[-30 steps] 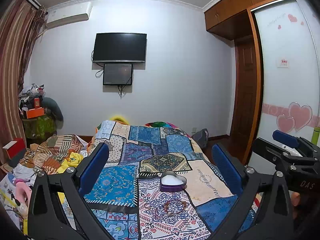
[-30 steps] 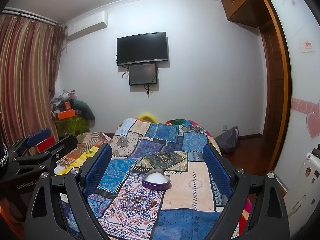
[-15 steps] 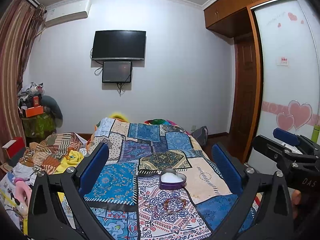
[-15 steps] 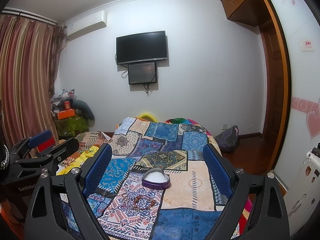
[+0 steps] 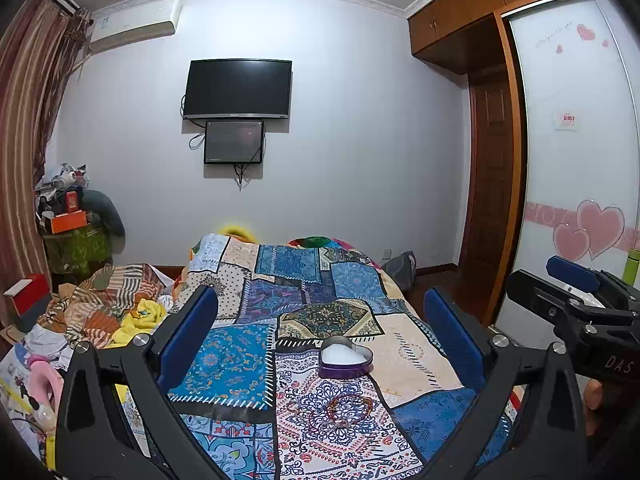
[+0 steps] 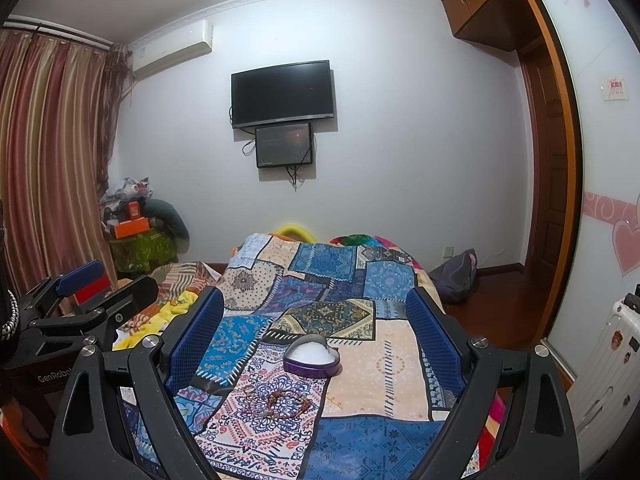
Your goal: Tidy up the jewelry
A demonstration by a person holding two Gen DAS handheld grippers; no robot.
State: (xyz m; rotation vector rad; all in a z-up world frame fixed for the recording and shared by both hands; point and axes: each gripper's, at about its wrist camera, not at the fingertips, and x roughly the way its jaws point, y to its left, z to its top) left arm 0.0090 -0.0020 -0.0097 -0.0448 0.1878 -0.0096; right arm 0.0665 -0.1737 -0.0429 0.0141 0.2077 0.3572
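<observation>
A purple heart-shaped box with a white lining lies open on the patchwork bedspread; it also shows in the right wrist view. A tangle of beaded bracelets lies just in front of it, also seen in the right wrist view. My left gripper is open and empty, held above the bed short of the jewelry. My right gripper is open and empty too, at a similar height. Each gripper shows at the edge of the other's view.
A pile of clothes and cloths lies left of the bed. A cluttered stand is by the curtain. A TV hangs on the far wall. A wardrobe and a white suitcase stand on the right.
Both grippers have drifted only slightly; the views tilt a little and the box and bracelets stay put. Jaws remain open.
</observation>
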